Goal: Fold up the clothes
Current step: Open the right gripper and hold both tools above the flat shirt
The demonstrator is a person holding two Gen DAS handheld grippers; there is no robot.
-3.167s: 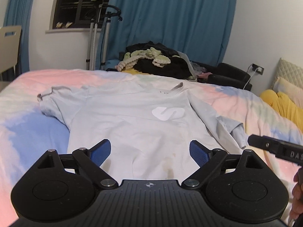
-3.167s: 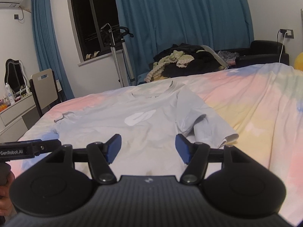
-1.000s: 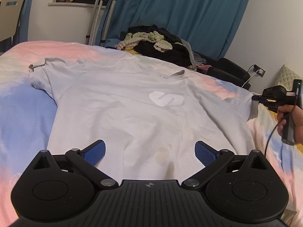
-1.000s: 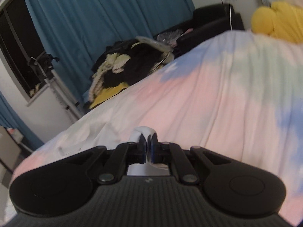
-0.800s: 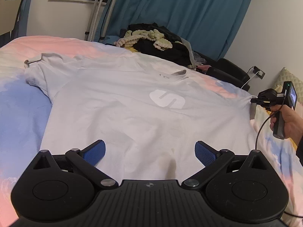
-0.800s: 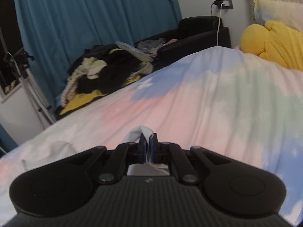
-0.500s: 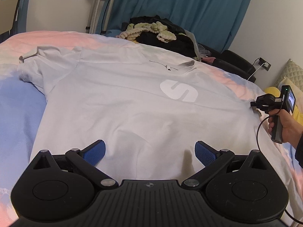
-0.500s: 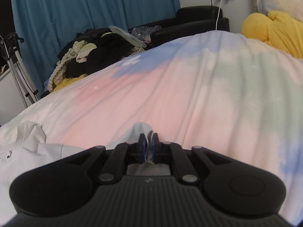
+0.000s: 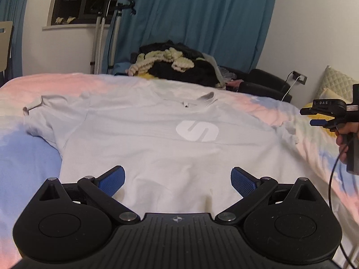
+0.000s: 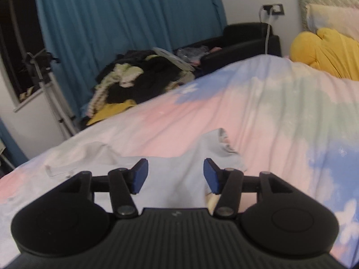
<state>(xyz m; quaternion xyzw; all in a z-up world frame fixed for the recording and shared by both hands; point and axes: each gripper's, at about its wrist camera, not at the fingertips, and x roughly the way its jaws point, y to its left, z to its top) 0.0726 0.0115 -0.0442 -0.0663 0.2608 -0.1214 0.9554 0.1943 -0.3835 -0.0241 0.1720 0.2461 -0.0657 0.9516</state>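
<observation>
A pale grey T-shirt (image 9: pixel 161 139) with a white S logo lies spread flat, front up, on the pastel bedspread (image 9: pixel 27 157). My left gripper (image 9: pixel 177 180) is open and empty, hovering over the shirt's lower hem. My right gripper (image 10: pixel 175 176) is open and empty, just above the shirt's right sleeve (image 10: pixel 215 148), which lies crumpled on the bed. In the left wrist view the right gripper (image 9: pixel 323 117) hangs beside that sleeve (image 9: pixel 289 132) at the far right.
A pile of dark and cream clothes (image 9: pixel 175 65) sits beyond the bed's far edge, before blue curtains (image 9: pixel 193 18). A black armchair (image 10: pixel 244 38), a yellow cushion (image 10: pixel 325 51) and a pillow (image 10: pixel 332 20) are on the right. A metal stand (image 9: pixel 101 29) is by the window.
My right gripper has opened and let go of the right sleeve, which now lies on the bed. My left gripper stayed open over the hem and tilted up a little.
</observation>
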